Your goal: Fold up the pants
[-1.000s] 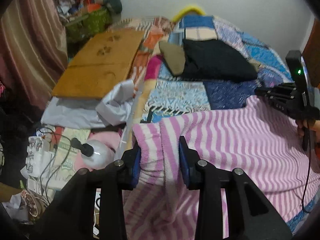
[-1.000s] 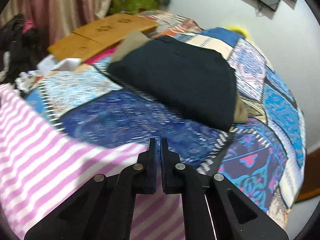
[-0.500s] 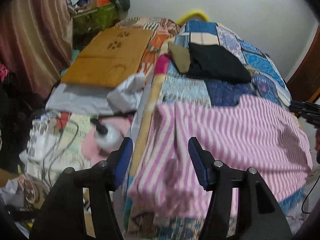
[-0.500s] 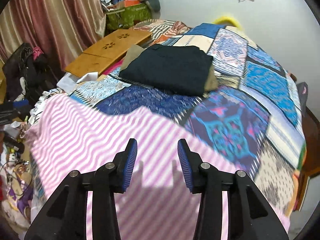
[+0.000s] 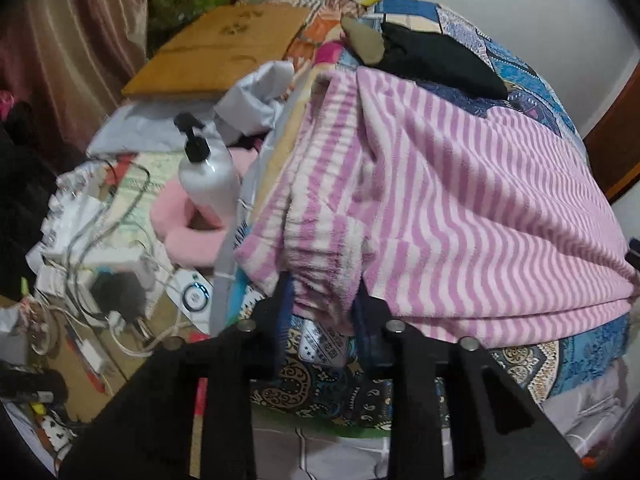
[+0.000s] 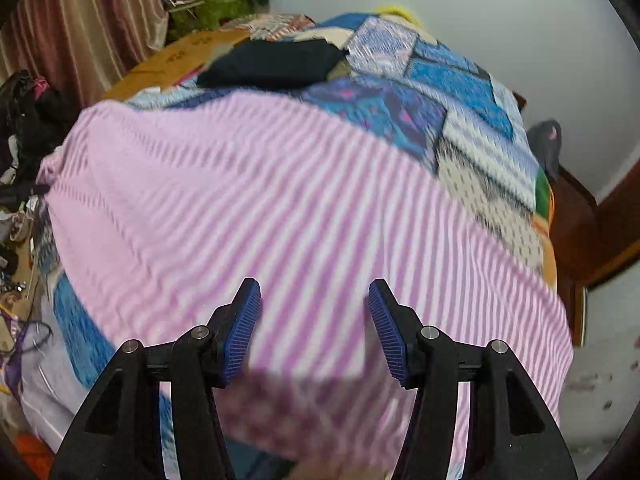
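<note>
Left-wrist view: a white pump bottle stands on the cluttered floor beside the bed; just to its right the pink-and-white striped pants lie spread across the patchwork quilt, with the gathered elastic waistband bunched at the near corner and overhanging the bed edge; the left gripper has this waistband between its jaws, which are closing, and the fleece bulges between the pads, so it reads as a pinch on the bunched hem. Beyond the pants, a folded dark garment rests further up the quilt, apart from the work.

Right-wrist view: the same pants fill the middle of the frame; the right gripper hovers over the cloth with its blue pads spread and opening, nothing between them.

Handling, as judged: the fabric looks plush, light and limp; it will sag and drag, not hold shape; the thick elastic waistband and the leg hems offer the firmest purchase; a pinch on a single layer mid-panel would likely slip or lift only a ridge.
</note>
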### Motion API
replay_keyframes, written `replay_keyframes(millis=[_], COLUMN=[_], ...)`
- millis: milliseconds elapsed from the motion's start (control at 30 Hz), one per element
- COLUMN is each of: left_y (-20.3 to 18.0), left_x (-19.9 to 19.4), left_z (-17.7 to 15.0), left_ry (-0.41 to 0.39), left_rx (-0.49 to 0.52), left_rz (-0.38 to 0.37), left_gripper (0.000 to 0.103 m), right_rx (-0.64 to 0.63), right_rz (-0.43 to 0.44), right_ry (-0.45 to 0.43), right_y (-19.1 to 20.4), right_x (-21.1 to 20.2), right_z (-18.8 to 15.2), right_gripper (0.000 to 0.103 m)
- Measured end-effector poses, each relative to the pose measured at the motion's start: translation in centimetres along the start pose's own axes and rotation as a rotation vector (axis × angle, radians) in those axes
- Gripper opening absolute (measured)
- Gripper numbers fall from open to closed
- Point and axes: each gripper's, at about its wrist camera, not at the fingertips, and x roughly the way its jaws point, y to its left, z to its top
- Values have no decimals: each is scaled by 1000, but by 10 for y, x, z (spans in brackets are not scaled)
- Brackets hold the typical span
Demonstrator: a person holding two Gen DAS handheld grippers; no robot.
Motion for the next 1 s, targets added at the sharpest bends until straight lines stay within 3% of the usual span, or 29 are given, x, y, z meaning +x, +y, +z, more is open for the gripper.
replay_keyframes(millis=[100,133,267,367,467,633,733,867,933,1000], left_y=[-4,-3,-3,-2,4,-3,-12,-49,-73,-98], left_x=[-14,-16,-16,-7,-10,-45,-66,-79,-78,-74], left_z=[2,4,9,4,5,14,24,41,50,59], left_ry=[-52,-63,-47,-8,0,-69,-108,-147,-164,-177], left_rx=[23,35,71,103,80,76,70,100,117,133], left_rz=[44,67,106,151,133,169,135,88,70,57], left_gripper=[16,7,7,13,22,22,25,37,50,56], right_rx=[25,45,132,129,138,169,200,298,348,387], right_rz=[15,25,70,51,31,-39,-74,-101,-111,-142], right_ry=[17,10,5,-13,-28,-58,-86,-140,-158,-168], right_y=[-4,-5,-15,-11,-15,-36,-52,-88,-107,-128], right_x=[7,7,7,3,-3,-18,-32,-54,-63,-69], right_z=[-16,-19,-24,-29,-36,-48,-57,-76,-88,-99], right_gripper=[53,53,53,53,53,53,53,53,53,53])
